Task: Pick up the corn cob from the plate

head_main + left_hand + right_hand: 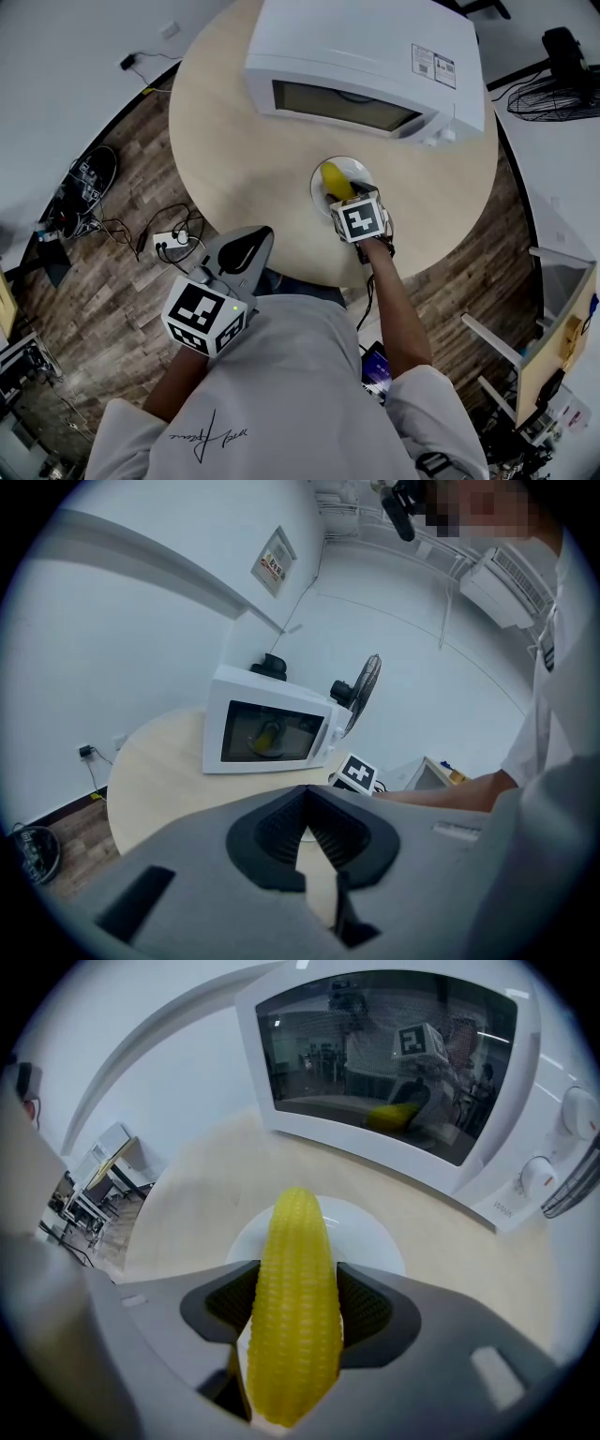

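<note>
Item 1. Microwave (366,56), white, door shut, standing at the far part of a round pale table (244,141). It is the reference for all entries.

Item 2. Plate (359,169), white, on the table just in front of the microwave door, between the door and the table's near edge.

Item 3. Corn cob (295,1307), yellow, over the plate, its tip pointing toward the microwave door. Whether it rests on the plate or is raised off it cannot be told.

Item 4. Right gripper (295,1302), in front of the microwave, jaws closed onto the cob's two sides, pads touching the kernels.

Item 5. Left gripper (309,832), well back from the microwave, past the table's near edge. Jaws drawn nearly together, only a thin wedge of tabletop showing between them, nothing held.

Item 6. Free room: broad bare tabletop in front of and beside the microwave on the left gripper's side. Little margin from plate to table rim.

Item 7. Fan (553,94), on the floor beyond the microwave.
</note>
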Demonstrator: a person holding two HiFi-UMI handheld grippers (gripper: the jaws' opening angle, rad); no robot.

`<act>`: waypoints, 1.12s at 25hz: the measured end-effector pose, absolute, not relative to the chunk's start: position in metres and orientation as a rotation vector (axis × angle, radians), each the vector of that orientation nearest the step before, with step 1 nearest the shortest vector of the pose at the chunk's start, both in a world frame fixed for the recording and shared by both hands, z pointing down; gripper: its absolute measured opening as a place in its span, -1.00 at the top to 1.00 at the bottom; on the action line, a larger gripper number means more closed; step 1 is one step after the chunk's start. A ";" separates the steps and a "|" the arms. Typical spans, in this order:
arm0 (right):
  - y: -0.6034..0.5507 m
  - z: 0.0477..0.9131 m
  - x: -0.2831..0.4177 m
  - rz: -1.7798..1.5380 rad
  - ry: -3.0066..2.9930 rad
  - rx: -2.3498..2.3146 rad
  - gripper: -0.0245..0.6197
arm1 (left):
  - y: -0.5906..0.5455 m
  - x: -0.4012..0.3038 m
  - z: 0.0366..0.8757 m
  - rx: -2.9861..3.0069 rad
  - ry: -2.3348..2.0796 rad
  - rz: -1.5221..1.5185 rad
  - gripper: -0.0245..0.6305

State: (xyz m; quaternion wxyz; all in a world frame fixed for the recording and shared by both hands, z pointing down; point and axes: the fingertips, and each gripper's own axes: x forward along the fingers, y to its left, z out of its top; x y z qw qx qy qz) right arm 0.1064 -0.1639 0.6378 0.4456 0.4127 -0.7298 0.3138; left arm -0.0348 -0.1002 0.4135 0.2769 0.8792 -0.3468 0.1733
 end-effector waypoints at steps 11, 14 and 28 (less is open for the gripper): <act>-0.165 0.630 0.108 0.761 -1.812 1.053 0.09 | -0.102 -0.036 0.411 2.368 -0.913 0.450 0.95; -0.165 0.626 0.107 0.761 -1.817 1.064 0.09 | -0.102 -0.037 0.411 2.371 -0.910 0.447 0.95; -0.164 0.611 0.110 0.821 -1.821 1.155 0.09 | -0.106 -0.041 0.408 2.400 -0.878 0.441 0.95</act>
